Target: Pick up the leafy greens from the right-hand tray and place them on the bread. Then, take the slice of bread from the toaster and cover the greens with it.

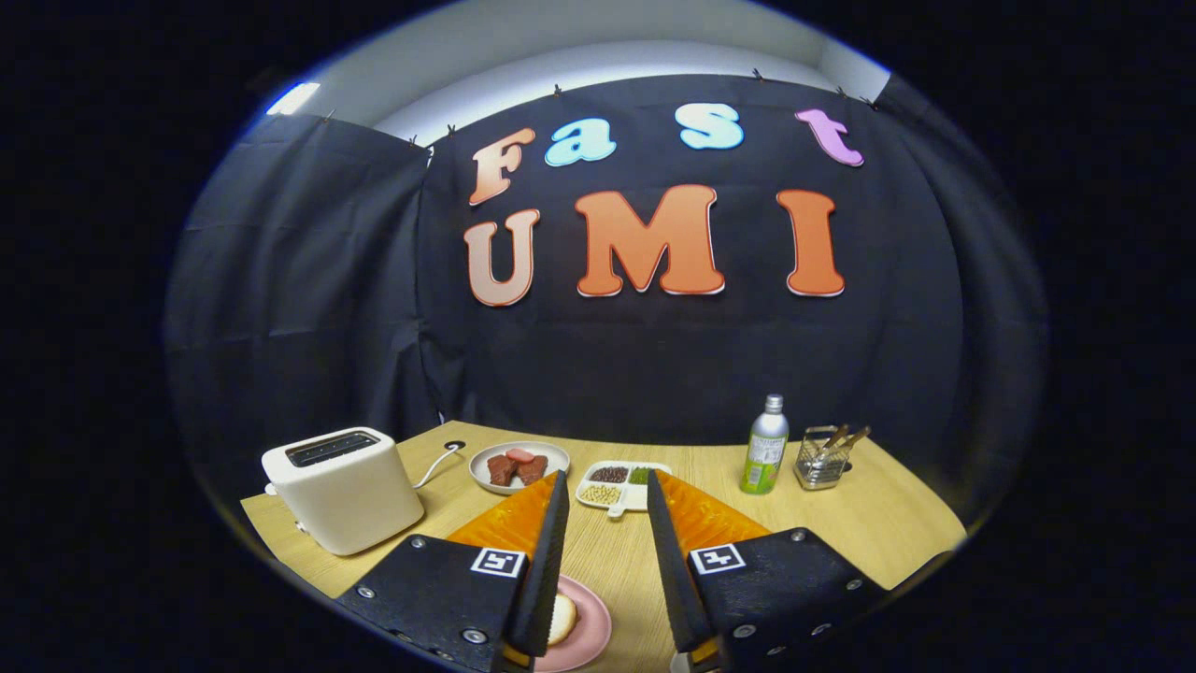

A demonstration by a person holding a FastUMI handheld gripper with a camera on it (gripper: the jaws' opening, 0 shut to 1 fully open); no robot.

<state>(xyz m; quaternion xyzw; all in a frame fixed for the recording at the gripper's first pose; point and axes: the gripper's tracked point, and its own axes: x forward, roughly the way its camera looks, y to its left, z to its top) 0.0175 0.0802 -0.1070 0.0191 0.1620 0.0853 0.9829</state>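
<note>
leafy greens [639,476]: one small green patch in one compartment of the white divided tray [621,487], just beyond the fingertips at 12 o'clock from them; whether it is leaf cannot be told at this size. divided tray: one, its other compartments holding dark and pale beans or grains. bread [562,619]: one pale slice, partly hidden behind the left finger, lying on one pink plate [584,636] low between the fingers. toaster [343,487]: one, white, at 10 o'clock from the fingertips, cord trailing toward the wall; no slice can be made out in its slots from here. white plate [519,465]: one, carrying about three brown and red pieces, at 11 o'clock. bottle [765,457]: one, green label, silver cap, upright at 2 o'clock. wire holder [822,460]: one, with utensil handles, just beside the bottle. gripper [605,488]: one, fingers spread wide, holding nothing and touching nothing, raised over the wooden table [878,523] and aimed level toward the tray.
</note>
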